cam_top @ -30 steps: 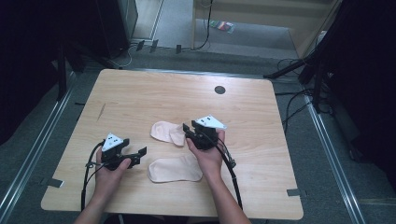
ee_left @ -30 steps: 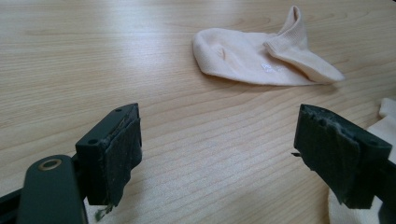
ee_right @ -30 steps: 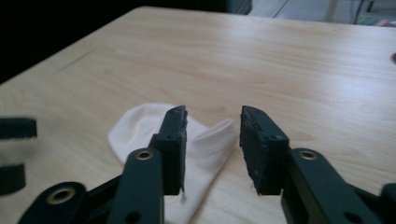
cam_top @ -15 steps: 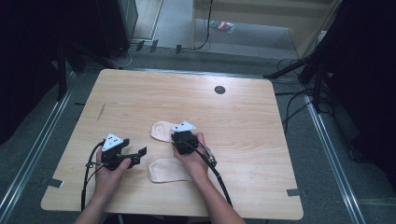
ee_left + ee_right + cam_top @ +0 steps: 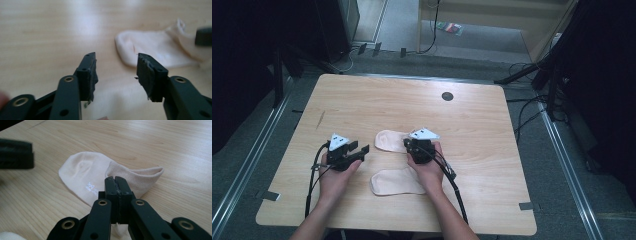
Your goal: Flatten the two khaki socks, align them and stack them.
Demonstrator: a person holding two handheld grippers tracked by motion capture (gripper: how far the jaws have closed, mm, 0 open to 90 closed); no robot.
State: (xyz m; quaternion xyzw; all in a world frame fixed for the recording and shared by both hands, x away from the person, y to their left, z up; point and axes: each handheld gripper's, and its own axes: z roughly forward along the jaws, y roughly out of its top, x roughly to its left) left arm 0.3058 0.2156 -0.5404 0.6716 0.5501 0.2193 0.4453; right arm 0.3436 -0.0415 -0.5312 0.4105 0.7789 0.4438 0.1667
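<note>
wooden table (image 5: 362, 100) holds two socks (image 5: 388, 141) (image 5: 396, 181).

So the right gripper (image 5: 117, 180) has its black jaws pressed tight together, pinching the ribbed cuff end of a pale peach ankle sock (image 5: 85, 176) that lies flat on the light wood counter (image 5: 175, 150). There's a little white logo printed on the sock's smooth part, plus a blurry black block (image 5: 15, 153) at the left edge.
</note>
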